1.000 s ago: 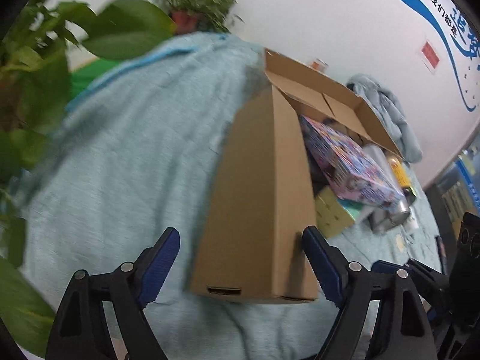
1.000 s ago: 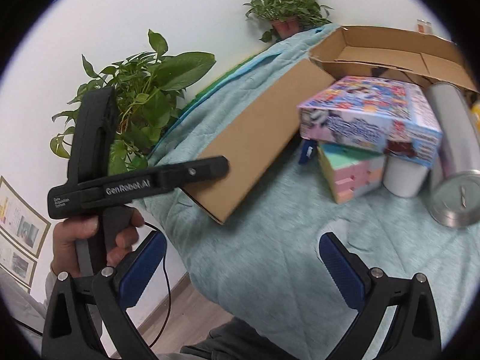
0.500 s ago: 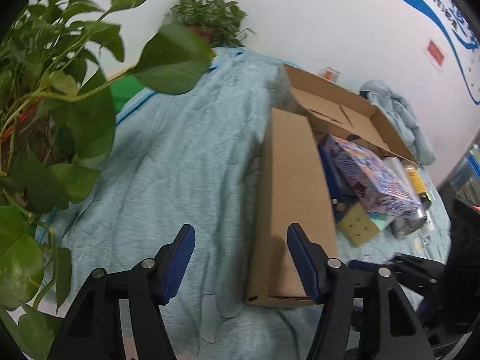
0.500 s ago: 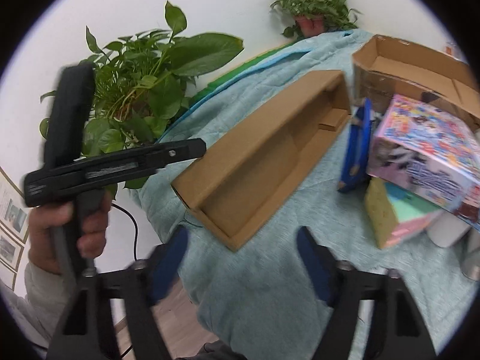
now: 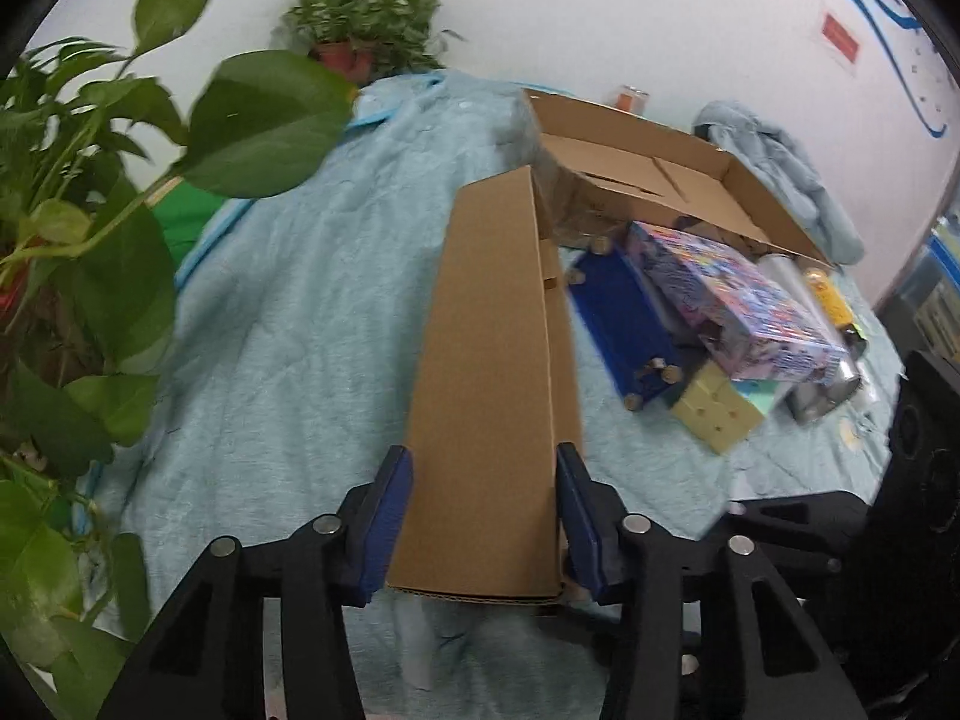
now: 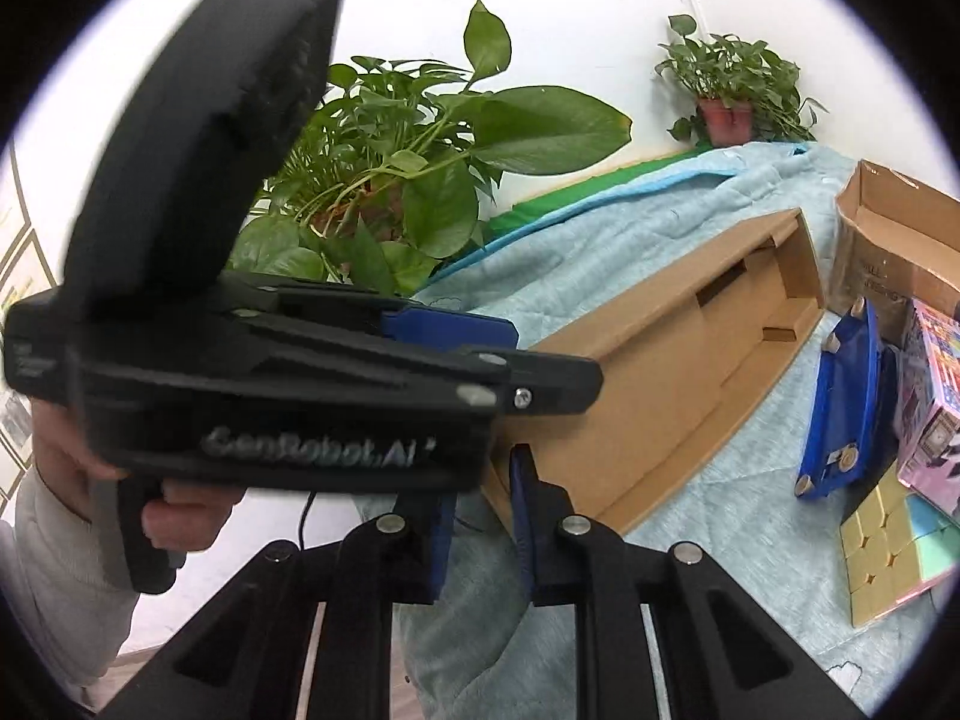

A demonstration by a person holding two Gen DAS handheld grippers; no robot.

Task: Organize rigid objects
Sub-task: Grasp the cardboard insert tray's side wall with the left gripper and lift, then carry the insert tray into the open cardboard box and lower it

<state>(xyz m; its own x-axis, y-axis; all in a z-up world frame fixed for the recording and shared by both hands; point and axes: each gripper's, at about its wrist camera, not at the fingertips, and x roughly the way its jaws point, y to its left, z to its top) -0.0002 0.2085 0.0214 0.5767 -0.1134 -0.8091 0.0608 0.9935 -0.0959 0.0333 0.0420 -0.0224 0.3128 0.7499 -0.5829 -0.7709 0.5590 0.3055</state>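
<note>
A long brown cardboard box (image 5: 498,360) lies on its side on the teal blanket (image 5: 300,330), its opening facing right; it also shows in the right wrist view (image 6: 678,348). My left gripper (image 5: 483,516) is shut on the box's near end, one blue pad on each side. My right gripper (image 6: 483,516) is narrowly open at the box's near corner, with the left gripper's body (image 6: 270,396) just above it; nothing shows between its pads. A colourful toy box (image 5: 732,300), a blue tray (image 5: 624,324) and a pastel cube (image 5: 720,414) lie right of the box.
A wide open carton (image 5: 654,168) stands behind the pile. A silver tumbler (image 5: 822,384) and a yellow bottle (image 5: 831,294) lie at the right. Leafy plants (image 5: 78,228) crowd the left edge; a potted plant (image 5: 360,30) stands by the far wall.
The left gripper has moved onto the box's near end and closed on it. The right gripper has narrowed and moved in beside the box corner. The box has tipped onto its side.
</note>
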